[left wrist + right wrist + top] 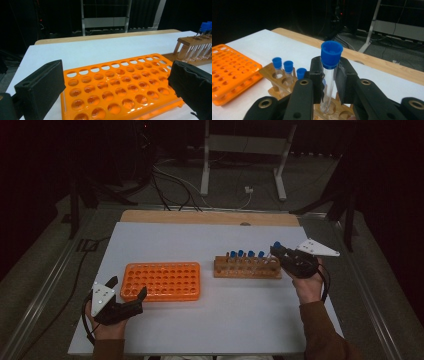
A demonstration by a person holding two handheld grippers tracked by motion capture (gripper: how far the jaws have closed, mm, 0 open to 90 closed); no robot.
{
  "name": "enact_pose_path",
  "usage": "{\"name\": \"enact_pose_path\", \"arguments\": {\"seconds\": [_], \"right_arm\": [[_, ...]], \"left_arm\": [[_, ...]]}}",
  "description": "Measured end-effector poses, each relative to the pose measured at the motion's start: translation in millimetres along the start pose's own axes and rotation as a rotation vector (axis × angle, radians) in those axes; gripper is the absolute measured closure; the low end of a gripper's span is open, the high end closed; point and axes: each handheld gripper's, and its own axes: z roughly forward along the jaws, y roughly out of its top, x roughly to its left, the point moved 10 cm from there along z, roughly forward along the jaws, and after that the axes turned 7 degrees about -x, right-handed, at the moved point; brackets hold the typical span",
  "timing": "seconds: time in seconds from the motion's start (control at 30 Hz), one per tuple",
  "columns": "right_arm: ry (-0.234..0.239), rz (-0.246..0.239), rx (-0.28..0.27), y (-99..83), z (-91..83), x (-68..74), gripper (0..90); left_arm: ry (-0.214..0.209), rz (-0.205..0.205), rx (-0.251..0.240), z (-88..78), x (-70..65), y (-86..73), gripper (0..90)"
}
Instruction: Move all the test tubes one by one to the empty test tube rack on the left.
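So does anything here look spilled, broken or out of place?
Nothing stands out. The orange rack lies flat with its holes bare, the capped tubes stand upright in the wooden rack, and the right tongs grip one blue-capped tube upright.

In the right gripper view, the tube's middle is hidden by the right tool's pads, and the wooden rack is cut off at 6 o'clock. In the left gripper view, the orange rack is cut off at 6 o'clock and covered at 3 o'clock by a pad of the left tool.
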Motion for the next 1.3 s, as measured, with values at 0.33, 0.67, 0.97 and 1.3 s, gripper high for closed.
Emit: {"name": "enact_pose_path", "arguments": {"seconds": [0.33, 0.67, 0.97, 1.3], "right_arm": [[0.047, 0.016, -0.002, -6.2, -2.4, 15.3, 76.5], [0.103, 0.031, 0.008, -7.2, 1.2, 31.8, 76.4], [0.145, 0.042, 0.035, -12.9, 9.3, 49.3, 76.4], [0.181, 0.067, 0.051, -16.2, 18.0, 64.7, 76.4]], "left_arm": [[-0.057, -0.009, -0.006, 6.4, -18.7, 4.7, 1.4], [-0.166, 0.040, -0.008, 26.7, -62.7, 20.1, 1.4], [-0.259, 0.077, -0.019, 52.6, -105.8, 34.7, 1.4], [-0.355, 0.074, 0.019, 83.9, -153.2, 29.6, 2.9]]}}
